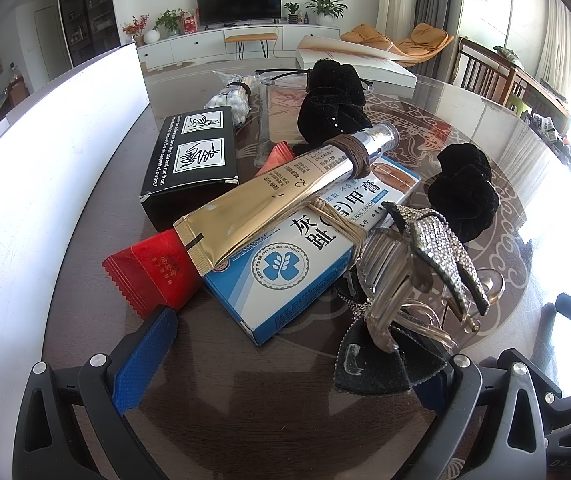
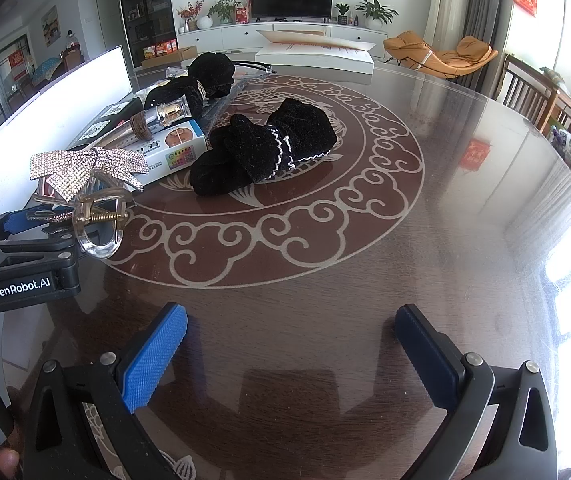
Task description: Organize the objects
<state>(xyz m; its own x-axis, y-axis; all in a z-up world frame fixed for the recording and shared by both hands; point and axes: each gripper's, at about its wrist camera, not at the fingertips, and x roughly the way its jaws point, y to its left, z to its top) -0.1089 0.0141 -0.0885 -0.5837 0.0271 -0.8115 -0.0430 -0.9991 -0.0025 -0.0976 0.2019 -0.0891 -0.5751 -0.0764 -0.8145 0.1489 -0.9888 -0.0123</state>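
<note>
My left gripper is open, low over the table before a pile of small things. A rhinestone bow hair claw stands right by its right finger; whether they touch I cannot tell. It also shows in the right wrist view. A gold cream tube lies on a blue-and-white ointment box. A red sachet and a black box lie to the left. A black velvet scrunchie lies mid-table. My right gripper is open and empty above bare table.
A white board stands along the left. Another black scrunchie, a bag of white beads and an open book lie farther back. The glass-topped table has a scroll pattern. Chairs stand at the right edge.
</note>
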